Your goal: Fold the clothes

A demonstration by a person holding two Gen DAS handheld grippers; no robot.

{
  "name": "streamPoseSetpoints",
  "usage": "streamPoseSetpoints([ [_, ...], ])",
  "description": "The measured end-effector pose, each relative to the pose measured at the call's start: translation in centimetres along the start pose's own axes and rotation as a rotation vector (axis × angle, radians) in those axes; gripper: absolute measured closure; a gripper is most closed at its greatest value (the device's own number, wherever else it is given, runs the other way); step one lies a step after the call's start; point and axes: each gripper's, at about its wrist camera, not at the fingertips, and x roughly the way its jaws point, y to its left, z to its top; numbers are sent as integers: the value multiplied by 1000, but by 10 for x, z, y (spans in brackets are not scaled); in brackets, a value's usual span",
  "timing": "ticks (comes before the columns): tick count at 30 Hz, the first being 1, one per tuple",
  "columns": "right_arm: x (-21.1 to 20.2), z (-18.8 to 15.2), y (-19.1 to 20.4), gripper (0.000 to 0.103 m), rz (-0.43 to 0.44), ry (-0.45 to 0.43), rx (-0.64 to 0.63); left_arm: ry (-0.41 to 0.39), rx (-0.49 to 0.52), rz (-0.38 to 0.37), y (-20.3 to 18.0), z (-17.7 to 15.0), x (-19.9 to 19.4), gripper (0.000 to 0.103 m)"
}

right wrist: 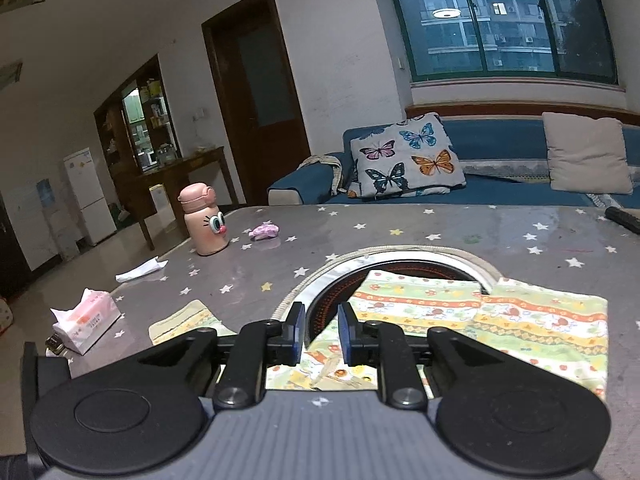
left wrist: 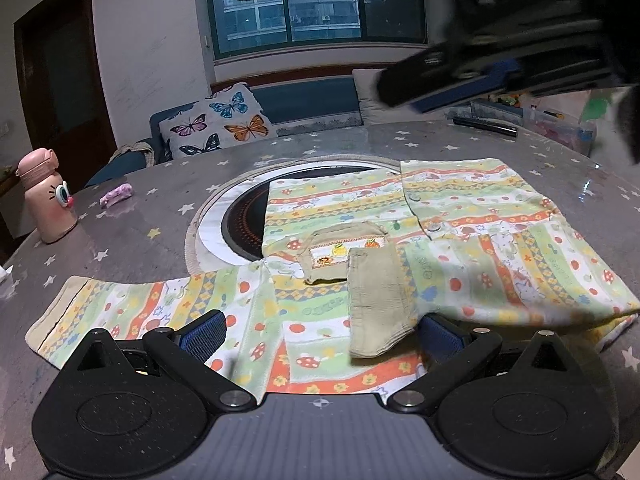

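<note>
Wide-spread left fingers [left wrist: 320,334] straddle the shirt [left wrist: 440,216] lying flat on the desk [left wrist: 160,220] — right fingers [right wrist: 321,334] hover narrowly parted, empty. Next, pinch the outstretched sleeve [left wrist: 120,308] at its cuff — fold inward.

A pink bottle [right wrist: 204,220] with big cartoon eyes stands on the grey table [right wrist: 400,236] with stars. A small purple thing [right wrist: 265,231] lies near it (too blurry to tell what). A tissue pack [right wrist: 86,320] sits by the table's edge. A butterfly pillow [right wrist: 406,156] leans on the blue sofa [right wrist: 504,140].
</note>
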Motion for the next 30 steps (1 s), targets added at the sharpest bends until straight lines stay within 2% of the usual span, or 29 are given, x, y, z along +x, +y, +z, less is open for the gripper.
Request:
streamPoseSetpoints([
  [6, -26, -14, -30, 86, -90, 36, -7, -2, 0, 11, 6, 0, -3, 0],
  [15, -46, -77, -77, 85, -221, 251, -13, -7, 6, 45, 11, 2, -3, 0],
  [19, -50, -94, -92, 86, -253, 299, 14, -7, 19, 45, 14, 3, -7, 0],
  [22, -56, -98, -99, 86, -261, 295, 14, -16, 55, 52, 8, 2, -10, 0],
  [27, -55, -88, -104, 86, -276, 234, 29, -7, 55, 59, 11, 1, -10, 0],
  [30, -44, -81, -107, 86, -278, 209, 23, -1, 57, 97, 17, -2, -11, 0],
])
